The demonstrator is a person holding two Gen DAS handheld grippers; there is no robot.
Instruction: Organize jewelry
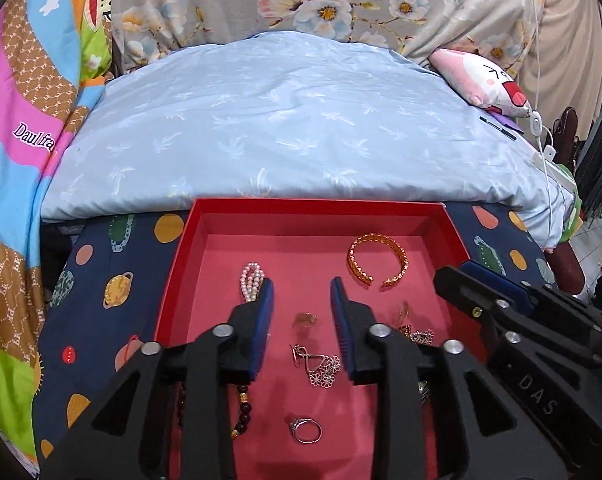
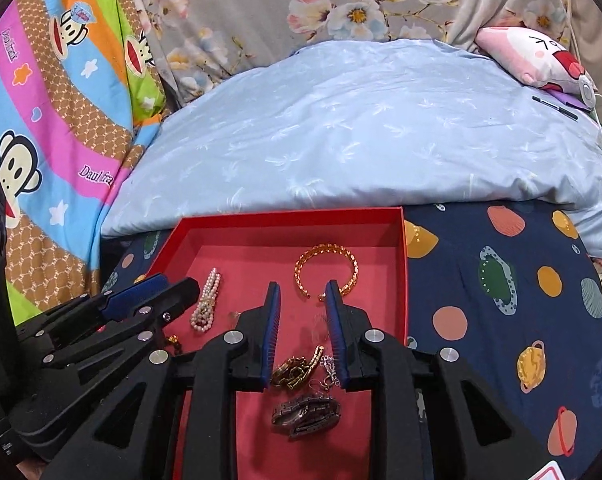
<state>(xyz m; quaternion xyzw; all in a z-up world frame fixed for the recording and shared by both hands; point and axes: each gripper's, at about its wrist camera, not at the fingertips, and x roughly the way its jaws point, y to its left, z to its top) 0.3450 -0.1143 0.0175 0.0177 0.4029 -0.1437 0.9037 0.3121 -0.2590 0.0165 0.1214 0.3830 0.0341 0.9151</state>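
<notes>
A red box (image 1: 433, 206) (image 2: 401, 264) holds loose jewelry. In the left wrist view: a gold cuff bracelet (image 1: 378, 259), a pearl bracelet (image 1: 251, 282), a small gold ring (image 1: 306, 319), a silver flower pendant (image 1: 319, 364), a silver ring (image 1: 306, 430) and a dark bead bracelet (image 1: 243, 404). The right wrist view shows the gold cuff (image 2: 327, 266), the pearl bracelet (image 2: 207, 302), a metal watch (image 2: 306, 410) and gold earrings (image 2: 297, 368). My left gripper (image 1: 302, 290) is open and empty above the box's middle. My right gripper (image 2: 303, 292) is open and empty above its right side.
The box rests on a navy planet-print cloth (image 2: 501, 312) at the edge of a bed with a light-blue duvet (image 1: 293, 120). A pink plush pillow (image 1: 485, 80) and white cables (image 1: 541, 136) lie at the far right. Colourful bedding (image 2: 53, 128) hangs on the left.
</notes>
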